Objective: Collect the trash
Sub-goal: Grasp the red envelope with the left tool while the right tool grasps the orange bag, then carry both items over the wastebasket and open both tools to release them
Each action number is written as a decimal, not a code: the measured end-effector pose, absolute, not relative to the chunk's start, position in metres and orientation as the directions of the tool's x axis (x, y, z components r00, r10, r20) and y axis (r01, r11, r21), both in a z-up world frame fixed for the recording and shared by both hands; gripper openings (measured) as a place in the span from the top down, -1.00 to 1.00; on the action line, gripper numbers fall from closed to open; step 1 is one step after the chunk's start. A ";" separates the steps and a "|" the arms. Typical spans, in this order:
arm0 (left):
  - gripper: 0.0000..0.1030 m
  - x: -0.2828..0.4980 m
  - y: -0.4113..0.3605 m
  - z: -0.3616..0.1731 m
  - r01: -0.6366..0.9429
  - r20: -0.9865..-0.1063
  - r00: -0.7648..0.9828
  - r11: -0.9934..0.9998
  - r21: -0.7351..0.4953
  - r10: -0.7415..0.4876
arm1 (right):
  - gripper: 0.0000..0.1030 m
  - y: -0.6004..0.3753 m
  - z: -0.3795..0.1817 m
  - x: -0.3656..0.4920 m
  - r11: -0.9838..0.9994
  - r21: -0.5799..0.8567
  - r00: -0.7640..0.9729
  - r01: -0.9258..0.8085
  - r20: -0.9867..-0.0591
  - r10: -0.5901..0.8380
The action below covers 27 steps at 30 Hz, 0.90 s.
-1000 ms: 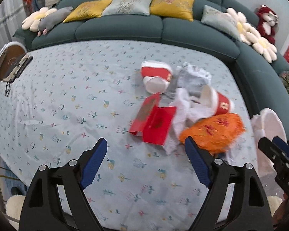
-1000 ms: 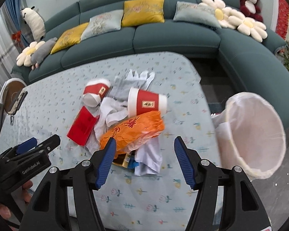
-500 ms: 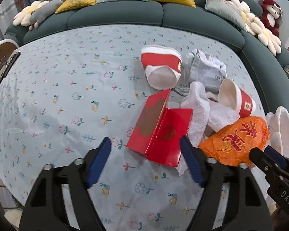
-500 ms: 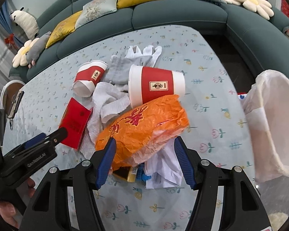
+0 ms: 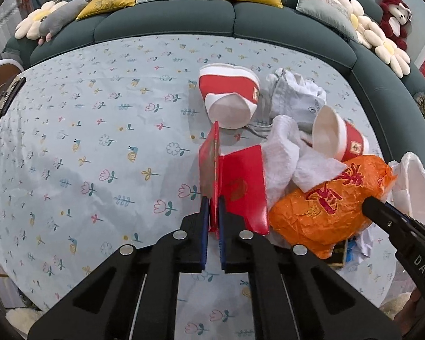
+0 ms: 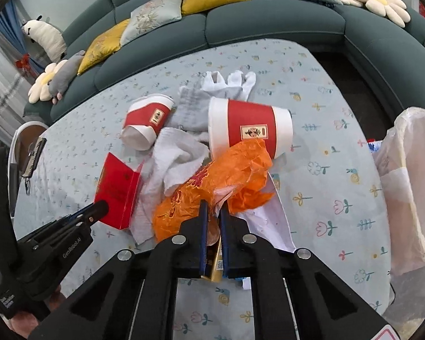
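Observation:
A pile of trash lies on the flowered tablecloth (image 5: 99, 147). My left gripper (image 5: 212, 212) is shut on one flap of a folded red card (image 5: 240, 184), which stands up on edge. It shows too in the right wrist view (image 6: 116, 189). My right gripper (image 6: 212, 212) is shut on the crumpled orange plastic bag (image 6: 212, 181), also seen from the left wrist (image 5: 325, 206). Two red-and-white paper cups (image 6: 249, 130) (image 6: 147, 119) lie on their sides among white tissues (image 6: 178, 158) and white gloves (image 6: 229, 82).
A white-lined trash bin (image 6: 410, 187) stands just past the table's right edge. A dark green sofa (image 5: 167, 22) with cushions curves around the far side. A small box and white paper (image 6: 272, 226) lie under the orange bag. A phone-like object (image 5: 2, 99) sits at the far left.
Both grippers moved in toward the pile and shut: the left on the red card, lifting its flap upright, the right on the orange bag.

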<state>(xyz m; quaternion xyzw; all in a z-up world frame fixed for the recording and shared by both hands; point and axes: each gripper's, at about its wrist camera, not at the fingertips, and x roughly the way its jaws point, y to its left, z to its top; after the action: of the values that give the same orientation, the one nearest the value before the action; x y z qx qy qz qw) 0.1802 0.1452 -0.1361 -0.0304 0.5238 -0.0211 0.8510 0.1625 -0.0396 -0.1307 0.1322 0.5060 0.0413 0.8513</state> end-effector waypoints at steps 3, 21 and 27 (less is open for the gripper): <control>0.91 0.174 0.144 -0.125 0.001 -0.881 0.467 0.996 -0.084 -0.075 | 0.88 -0.042 -0.116 0.155 0.961 0.271 0.512 0.050 -0.834 0.208; 0.93 0.120 0.075 -0.010 0.125 -0.766 0.617 0.983 -0.132 -0.182 | 0.89 -0.100 -0.014 0.090 0.970 0.234 0.700 0.063 -0.704 0.124; 0.93 0.102 0.042 0.012 0.187 -0.740 0.633 0.972 -0.140 -0.228 | 0.89 -0.130 0.010 0.064 0.970 0.223 0.747 0.092 -0.660 0.081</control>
<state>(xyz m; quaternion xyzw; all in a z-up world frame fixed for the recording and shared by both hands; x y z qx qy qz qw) 0.1017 0.0418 0.0122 -0.0249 0.4129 -0.1148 0.9032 0.0642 -0.1305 0.0099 0.1215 0.3558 -0.0030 0.9266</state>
